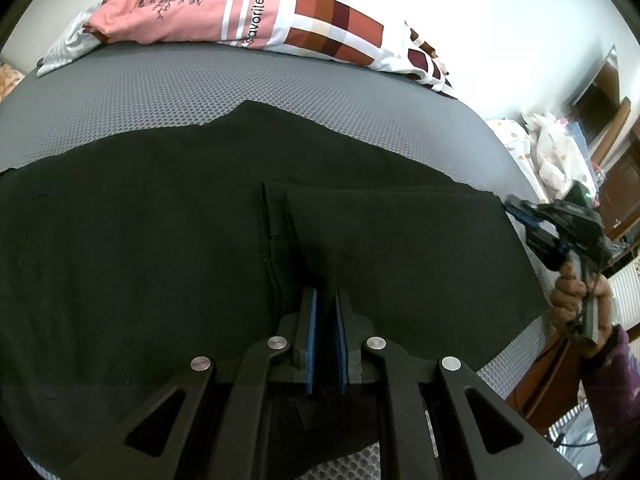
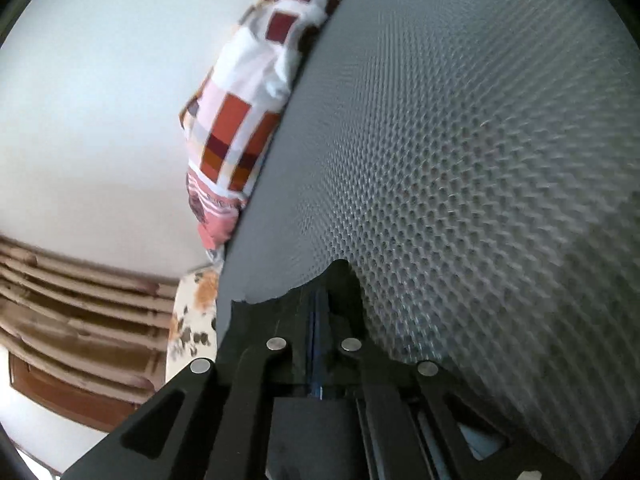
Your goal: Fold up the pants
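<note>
Black pants point(image 1: 160, 220) lie spread over a grey honeycomb-textured mattress point(image 1: 200, 88), with a folded layer on their right half. My left gripper point(image 1: 327, 294) is at the near edge of the pants, its blue pads close together and shut on a pinch of the black cloth. My right gripper point(image 1: 514, 208), held by a person's hand point(image 1: 572, 292), meets the far right corner of the pants. In the right wrist view that gripper point(image 2: 320, 296) is shut, with a ragged edge of the black pants point(image 2: 260, 320) draped around its fingers above the mattress point(image 2: 480, 160).
A pink, white and brown patterned duvet point(image 1: 280, 12) is heaped along the far side of the bed, and shows as bedding point(image 2: 236, 132) in the right wrist view. White printed cloth point(image 1: 552, 152) and wooden furniture point(image 1: 616, 184) stand beyond the bed's right edge.
</note>
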A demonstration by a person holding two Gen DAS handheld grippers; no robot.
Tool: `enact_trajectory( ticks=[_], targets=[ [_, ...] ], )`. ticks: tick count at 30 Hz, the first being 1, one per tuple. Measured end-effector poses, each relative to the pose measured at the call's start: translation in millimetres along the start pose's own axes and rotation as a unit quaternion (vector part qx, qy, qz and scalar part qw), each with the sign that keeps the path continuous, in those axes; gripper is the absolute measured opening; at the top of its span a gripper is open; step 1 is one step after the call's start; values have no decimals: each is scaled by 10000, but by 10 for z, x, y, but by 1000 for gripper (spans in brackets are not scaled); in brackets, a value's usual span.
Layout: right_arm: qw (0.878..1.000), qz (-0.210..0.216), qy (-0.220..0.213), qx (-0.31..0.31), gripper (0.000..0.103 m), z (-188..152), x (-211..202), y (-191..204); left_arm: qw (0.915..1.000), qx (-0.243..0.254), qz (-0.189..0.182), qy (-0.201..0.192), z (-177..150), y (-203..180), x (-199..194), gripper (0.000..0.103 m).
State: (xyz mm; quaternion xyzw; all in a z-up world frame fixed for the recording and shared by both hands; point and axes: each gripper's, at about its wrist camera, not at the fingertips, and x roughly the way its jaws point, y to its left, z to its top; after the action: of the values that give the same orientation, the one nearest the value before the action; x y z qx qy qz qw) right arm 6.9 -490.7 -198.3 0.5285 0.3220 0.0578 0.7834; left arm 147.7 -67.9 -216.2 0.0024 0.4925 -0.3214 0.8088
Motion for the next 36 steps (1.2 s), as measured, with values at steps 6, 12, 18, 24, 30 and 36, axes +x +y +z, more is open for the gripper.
enact_trajectory(
  ticks=[6, 12, 18, 24, 30, 36],
  targets=[
    [9906, -452, -75, -1289, 17, -532, -313, 468, 9998, -18, -88, -163, -14, 26, -80, 18],
    [9452, -1733, 506, -2720, 17, -1089, -76, 673, 9951, -500, 43, -853, -43, 252, -681, 61],
    [9396, -1466, 50, -3092, 21, -1244, -250, 1170, 9809, -776, 1061, -1430, -206, 825, -1508, 94],
    [9254, -1296, 359, -3543, 32, -1615, 33, 1585, 9765, -1577, 1007, -1073, -267, 1930, -1765, 94],
    [9125, -1321, 921, -3761, 39, -1953, 484, 1740, 9806, -1861, -1, -608, -184, 2485, -1502, 94],
    [9113, -1363, 1177, -3703, 43, -2051, 691, 1772, 9970, -722, 156, 248, -24, 2246, -1089, 94]
  ],
)
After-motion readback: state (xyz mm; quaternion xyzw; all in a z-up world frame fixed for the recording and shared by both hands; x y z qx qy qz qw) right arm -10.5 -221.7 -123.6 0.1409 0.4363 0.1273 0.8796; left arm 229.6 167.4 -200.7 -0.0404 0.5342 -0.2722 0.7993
